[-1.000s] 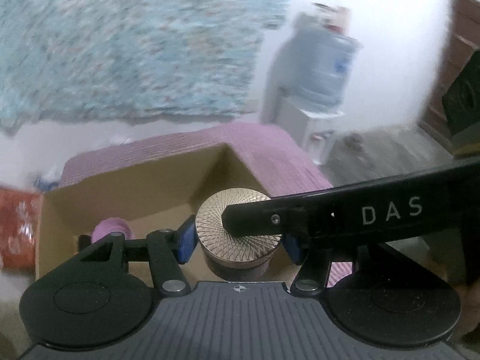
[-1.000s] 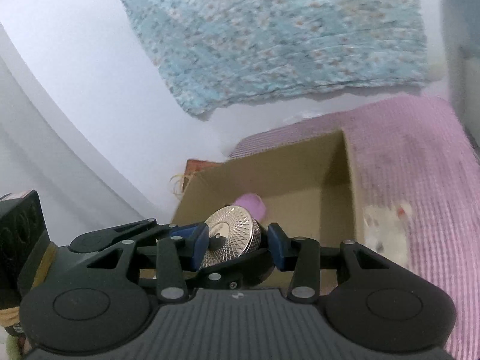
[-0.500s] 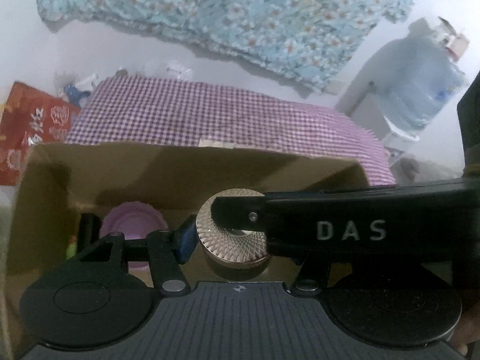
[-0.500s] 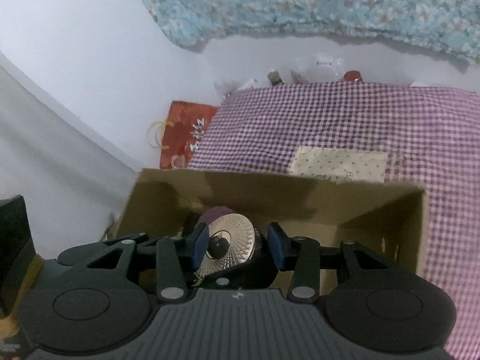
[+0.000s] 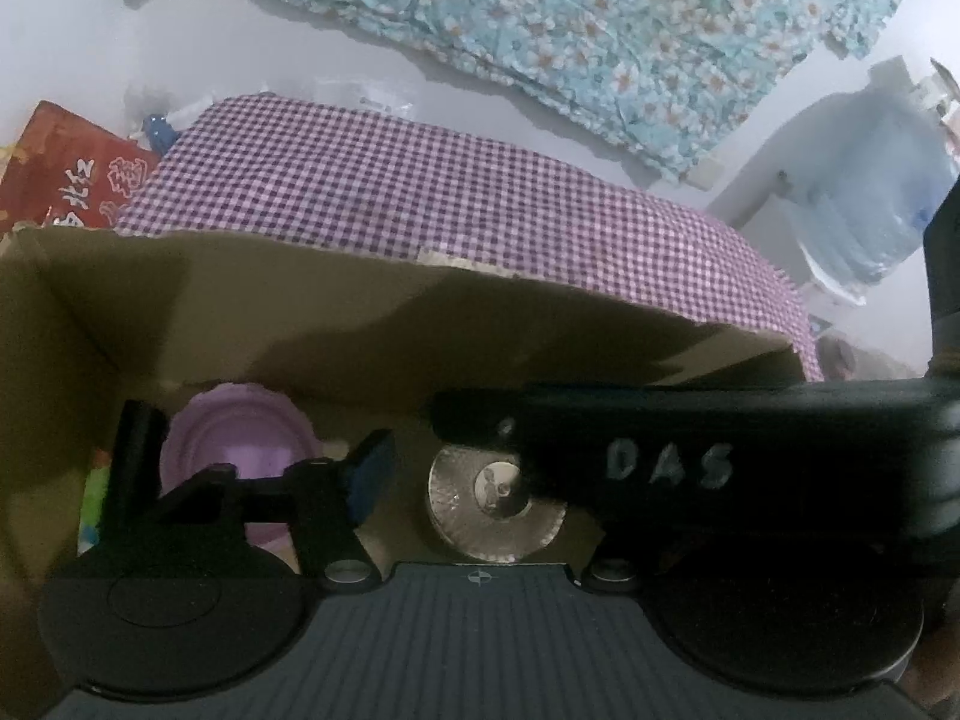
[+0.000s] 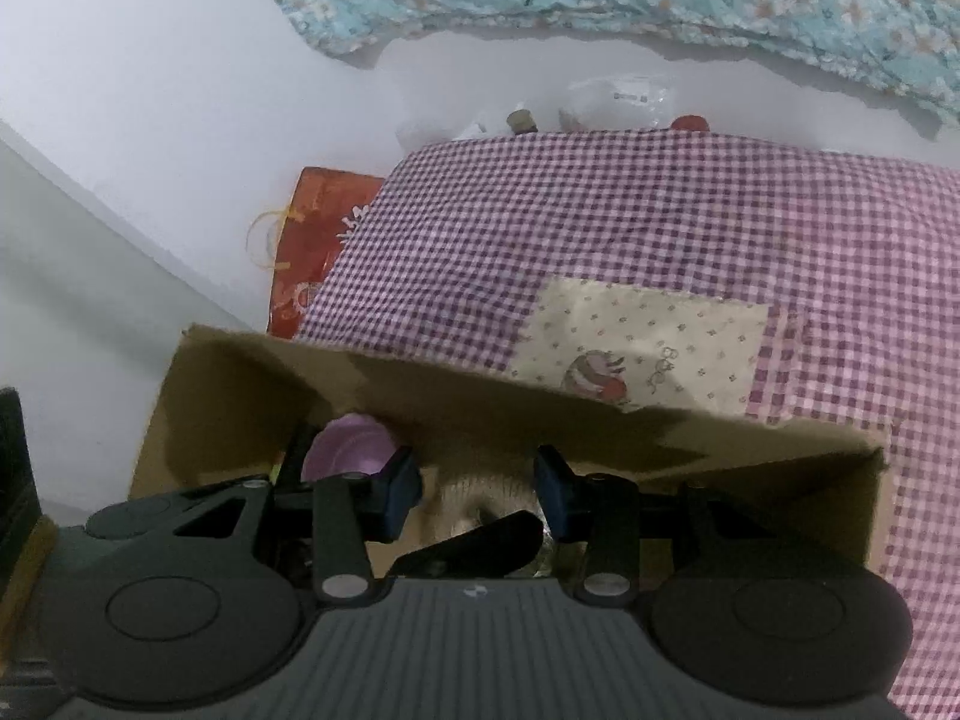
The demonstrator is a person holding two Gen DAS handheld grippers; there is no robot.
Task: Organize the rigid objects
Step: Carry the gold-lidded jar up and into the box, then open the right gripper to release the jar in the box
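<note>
The cardboard box [image 5: 372, 324] sits on the checked surface [image 5: 420, 198], with both grippers angled down into it. The left gripper [image 5: 480, 474] has just been opening and stands spread, its pads clear of the round metallic tin [image 5: 480, 516] on the box floor between them. The right gripper [image 6: 477, 489] hangs part open above the blurred tin, gripping nothing. A purple lid [image 5: 240, 444] lies left of it.

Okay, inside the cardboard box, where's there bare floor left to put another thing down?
Inside the cardboard box, bare floor shows between the purple bowl and the silver patterned lid. The left end is crowded: bowl, a black upright piece, something green. The right end is hidden behind the right gripper.
</note>
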